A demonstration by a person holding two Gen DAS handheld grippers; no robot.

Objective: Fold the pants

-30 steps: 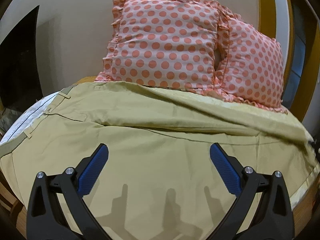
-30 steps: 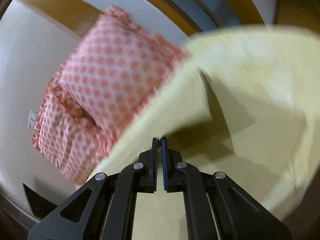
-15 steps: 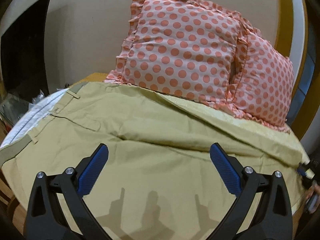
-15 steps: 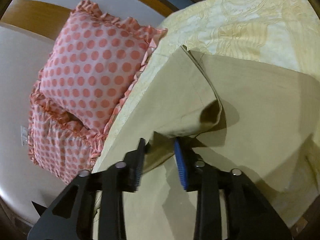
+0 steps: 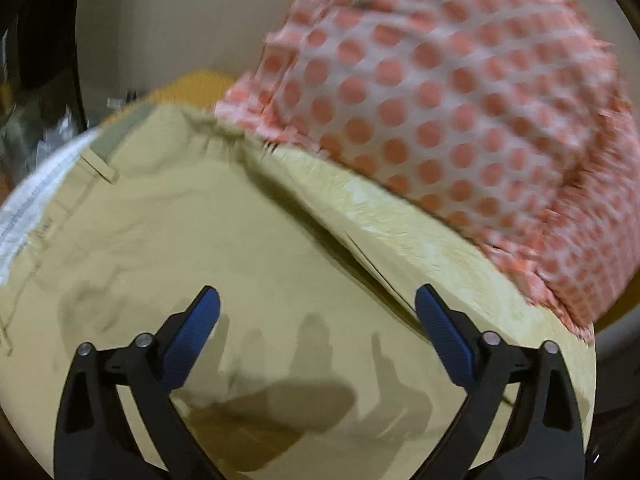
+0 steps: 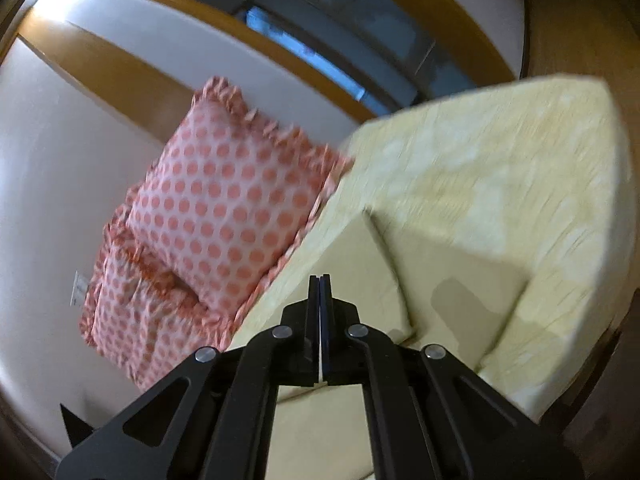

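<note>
Khaki pants [image 5: 168, 240] lie spread on the bed, with the waistband and a belt loop at the upper left of the left wrist view. My left gripper [image 5: 318, 312] is open and empty, just above the pants. The pant legs [image 6: 452, 276] show in the right wrist view, laid flat on the pale yellow bedspread [image 6: 520, 168]. My right gripper [image 6: 320, 280] is shut with nothing between its pads, above the edge of the pant leg.
Two pink polka-dot pillows [image 5: 452, 96] lean against the wall at the head of the bed; they also show in the right wrist view [image 6: 224, 216]. A wooden window frame [image 6: 248, 32] runs behind them. The bed's right edge [image 6: 592, 320] drops off.
My right gripper opened, let go of the pant leg, then shut again empty and drew back. The leg now lies flat. My left gripper moved forward toward the pillows, still open.
</note>
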